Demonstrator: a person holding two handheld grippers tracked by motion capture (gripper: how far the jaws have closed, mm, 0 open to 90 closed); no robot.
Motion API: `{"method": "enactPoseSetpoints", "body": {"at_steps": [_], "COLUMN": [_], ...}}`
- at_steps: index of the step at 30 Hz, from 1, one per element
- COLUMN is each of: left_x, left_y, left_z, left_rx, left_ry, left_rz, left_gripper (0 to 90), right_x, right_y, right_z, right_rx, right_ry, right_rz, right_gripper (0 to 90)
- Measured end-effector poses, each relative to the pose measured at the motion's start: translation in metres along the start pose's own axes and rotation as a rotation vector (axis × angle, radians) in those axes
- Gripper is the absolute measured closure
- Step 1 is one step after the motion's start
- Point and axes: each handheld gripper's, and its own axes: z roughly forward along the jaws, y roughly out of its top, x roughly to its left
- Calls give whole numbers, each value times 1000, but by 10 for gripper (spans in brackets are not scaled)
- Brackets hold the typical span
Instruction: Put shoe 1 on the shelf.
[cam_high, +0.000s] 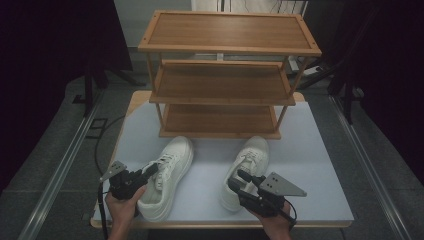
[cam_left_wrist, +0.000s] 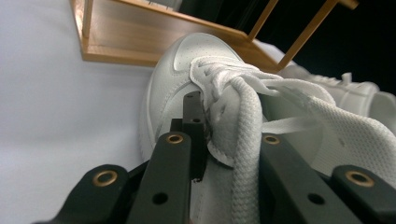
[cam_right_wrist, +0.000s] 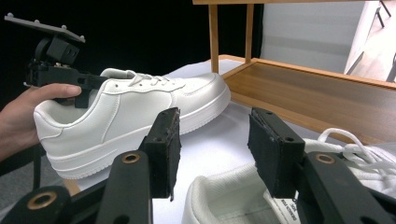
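Dark curtains close off both sides of the room, and grey floor with metal rails runs along either side of a pale tabletop. At the far end of that tabletop stands a wooden shoe rack with three bare shelves, its bottom shelf sitting low on the surface.

In front of the rack lie two white sneakers, toes pointing toward it. The left sneaker is nearer the front edge, angled slightly; the right sneaker sits well apart from it, its toe close to the rack's base.

A person's left hand holds the left gripper at the left sneaker's collar. In the left gripper view one jaw lies against the shoe's side and a thick lace runs between the jaws, but I cannot tell whether they are clamped on anything.

The right hand holds the right gripper over the heel of the right sneaker, its jaws apart, one to each side of the heel opening.
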Motion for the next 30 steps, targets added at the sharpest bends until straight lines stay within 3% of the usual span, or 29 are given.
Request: {"method": "enactPoseSetpoints", "body": {"at_steps": [8, 19, 30], "left_x": [-5, -19, -37], "left_y": [7, 25, 47], "left_z": [-6, -2, 1], "left_rx": [-45, -75, -98], "left_ry": [-49, -107, -128], "left_rz": [-33, -53, -27], "left_gripper": [816, 816, 817], "right_x": [-3, -10, -13], "right_y": [6, 12, 11], "right_z": [-4, -12, -12], "right_rx": [-16, -40, -33], "right_ry": [26, 6, 1], "right_rz": [27, 41, 56], "right_gripper": [524, 523, 515]}}
